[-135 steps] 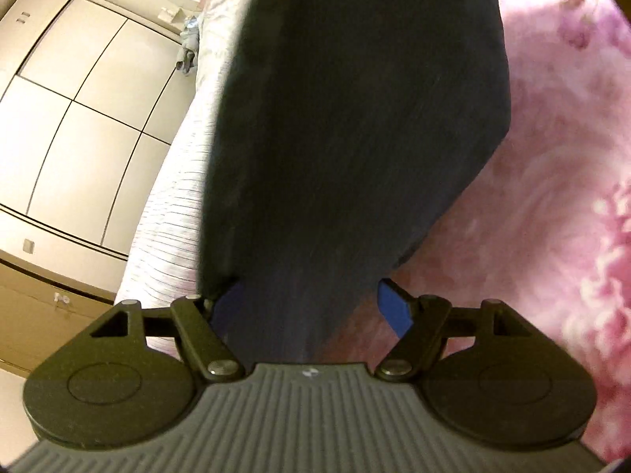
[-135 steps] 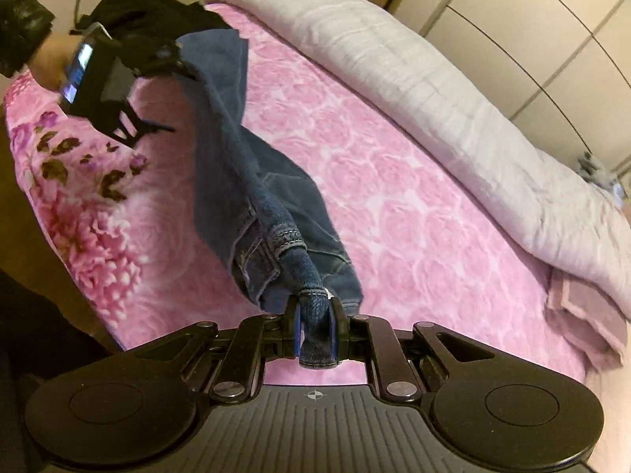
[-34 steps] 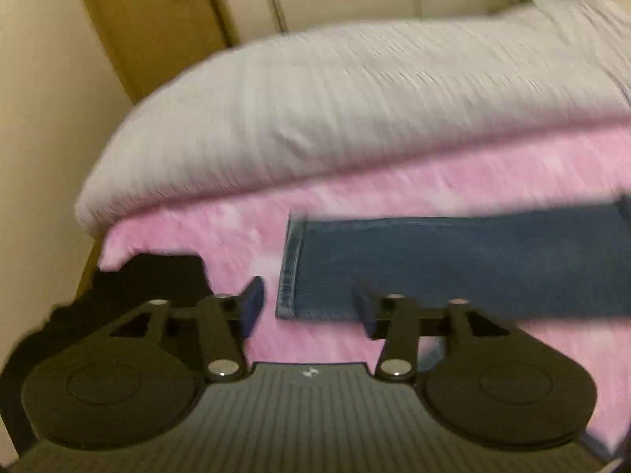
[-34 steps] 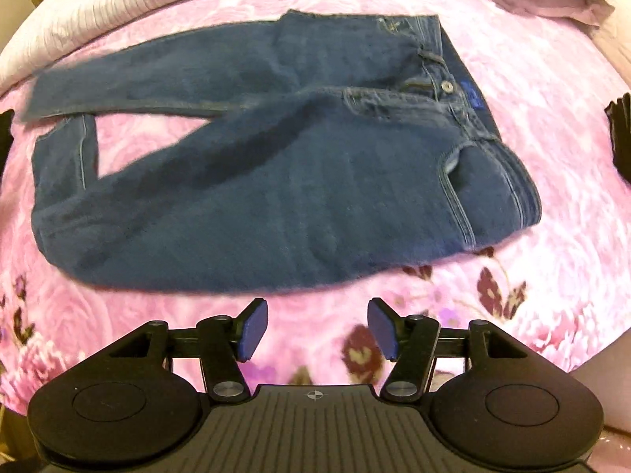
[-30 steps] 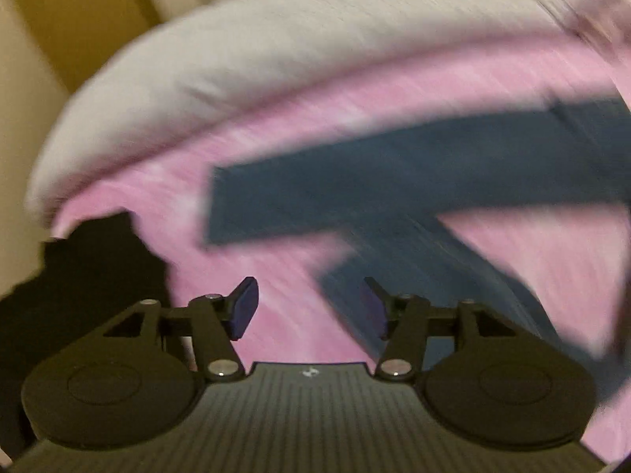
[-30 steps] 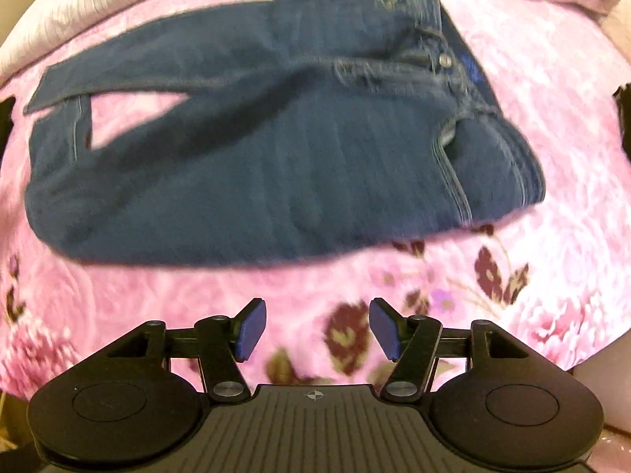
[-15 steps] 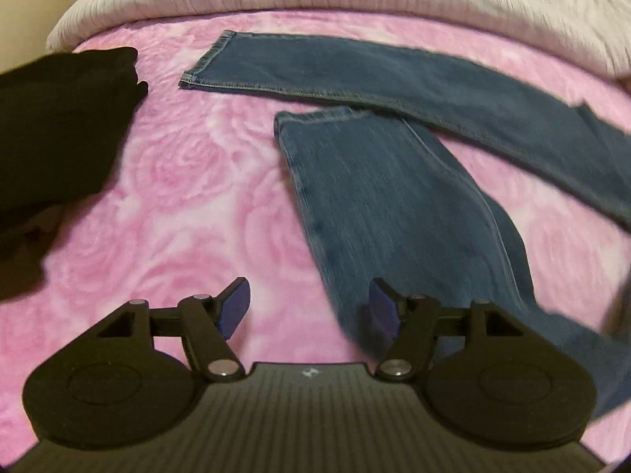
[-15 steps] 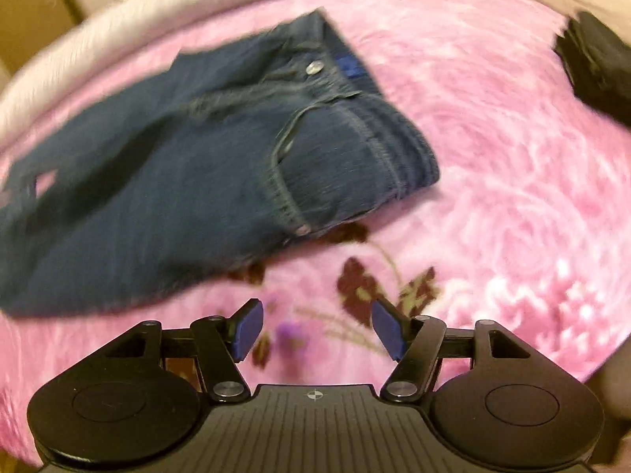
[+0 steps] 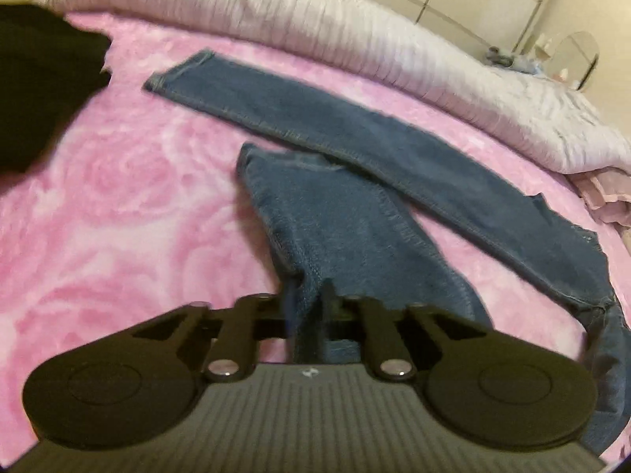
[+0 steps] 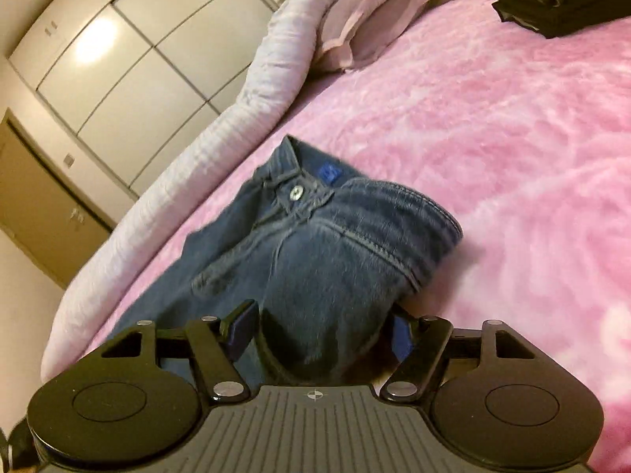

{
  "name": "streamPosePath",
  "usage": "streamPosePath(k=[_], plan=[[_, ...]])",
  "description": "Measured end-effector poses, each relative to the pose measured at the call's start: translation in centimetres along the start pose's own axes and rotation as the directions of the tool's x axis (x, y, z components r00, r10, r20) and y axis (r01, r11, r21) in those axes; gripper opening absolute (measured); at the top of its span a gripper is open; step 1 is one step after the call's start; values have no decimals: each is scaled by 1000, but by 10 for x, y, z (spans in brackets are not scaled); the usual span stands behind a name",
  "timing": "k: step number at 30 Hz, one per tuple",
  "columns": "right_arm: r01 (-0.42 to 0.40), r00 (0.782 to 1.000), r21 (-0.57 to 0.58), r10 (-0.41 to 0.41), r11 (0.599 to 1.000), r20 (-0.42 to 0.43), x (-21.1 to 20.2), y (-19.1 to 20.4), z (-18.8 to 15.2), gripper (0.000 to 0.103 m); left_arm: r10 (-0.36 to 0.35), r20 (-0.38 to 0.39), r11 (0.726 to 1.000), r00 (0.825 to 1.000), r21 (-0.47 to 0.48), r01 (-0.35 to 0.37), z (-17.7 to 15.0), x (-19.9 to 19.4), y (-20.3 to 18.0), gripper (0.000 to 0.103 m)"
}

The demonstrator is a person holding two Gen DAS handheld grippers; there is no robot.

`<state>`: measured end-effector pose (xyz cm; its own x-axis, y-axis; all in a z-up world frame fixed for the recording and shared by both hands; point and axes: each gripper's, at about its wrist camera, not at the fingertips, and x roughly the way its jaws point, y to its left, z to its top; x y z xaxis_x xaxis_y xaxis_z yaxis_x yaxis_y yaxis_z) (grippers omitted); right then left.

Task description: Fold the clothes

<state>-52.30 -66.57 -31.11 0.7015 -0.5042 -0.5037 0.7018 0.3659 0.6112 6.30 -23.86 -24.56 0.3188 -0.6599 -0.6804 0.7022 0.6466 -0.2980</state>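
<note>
Two legs of the jeans (image 9: pixel 355 213) lie spread in a V on the pink blanket (image 9: pixel 118 205), the far leg running along below the rolled grey quilt (image 9: pixel 315 27), the near leg angled toward the camera; the waist end with its button sits bunched in the right wrist view. Half a second ago both tools hung above the cloth with jaws wide and nothing in them. Now the left gripper (image 9: pixel 307 315) has snapped together on the edge of the near leg, denim pinched between its pads. The right gripper (image 10: pixel 321 331) has come down at the hip, and its jaws have just been closing with a thick fold of denim between them, though whether the pads already press is hard to tell. Judging by this, the near leg is about to be lifted over onto the far one.
</note>
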Motion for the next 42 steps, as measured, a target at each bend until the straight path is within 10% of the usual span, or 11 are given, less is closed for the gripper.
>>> streamPosePath(k=[1,6,16,23,26,31,34,35,39,41,42], plan=[[16,1000,-15,-16,1000,0,2,3,3,24,10,37,1000,999,-14,-9,0,-9,-1,2],[15,1000,-131,-12,991,29,-26,20,13,7,89,197,992,976,-107,-69,-13,-94,-5,1],[41,997,-262,-22,964,72,-112,46,6,6,279,160,955,947,-150,-256,-80,-241,16,18],[101,995,-232,-104,968,1,-103,16,-27,7,381,165,901,910,155,-406,-128,-242,8,41],[104,994,-231,-109,967,-11,-105,8,-32,7,392,271,779,879,410,-474,-161,-240,-16,52],[101,994,-215,-107,971,-16,-99,1,-29,7,281,430,328,858,797,-507,-238,-234,-53,73],[100,994,-184,-106,978,-21,-96,-4,-31,8,296,464,55,835,864,-500,-268,-209,-48,74],[100,994,-177,-105,979,-21,-96,-4,-31,8,300,484,6,822,861,-509,-271,-201,-45,72],[94,994,-131,-100,987,-35,-95,-9,-28,8,321,519,-49,792,844,-534,-251,-175,-35,65],[69,997,-99,-73,993,-40,-98,-9,-20,8,346,499,-19,795,851,-525,-230,-170,-32,7],[51,998,-81,-54,995,-40,-100,-9,-16,7,353,485,15,800,852,-523,-218,-172,-31,7]])
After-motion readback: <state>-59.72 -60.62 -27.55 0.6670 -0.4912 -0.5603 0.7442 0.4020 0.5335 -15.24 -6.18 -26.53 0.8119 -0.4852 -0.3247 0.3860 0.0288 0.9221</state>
